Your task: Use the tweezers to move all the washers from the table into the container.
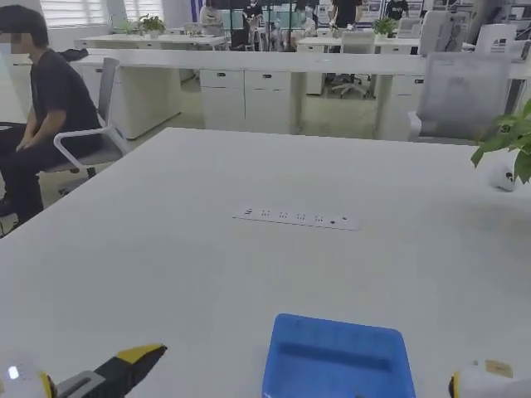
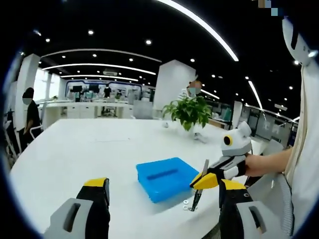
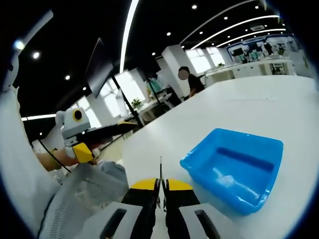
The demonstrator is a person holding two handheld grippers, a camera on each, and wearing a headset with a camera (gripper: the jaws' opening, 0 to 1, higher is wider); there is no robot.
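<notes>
Table edge: your white table (image 1: pixel 149 274) runs wide and open ahead, past the socket strip (image 1: pixel 297 218); a plant (image 1: pixel 510 137) overhangs its far right side.
Container: the blue container (image 1: pixel 336 356) sits near you, between both grippers; what lies inside, you cannot tell.
Washers: small washers (image 2: pixel 185 201) lie on the table just beside the container's near corner.
Left gripper (image 2: pixel 163 182): jaws spread wide.
Right gripper (image 3: pixel 160 183): pressed together on the tweezers (image 2: pixel 198 196), tip near the washers.
</notes>
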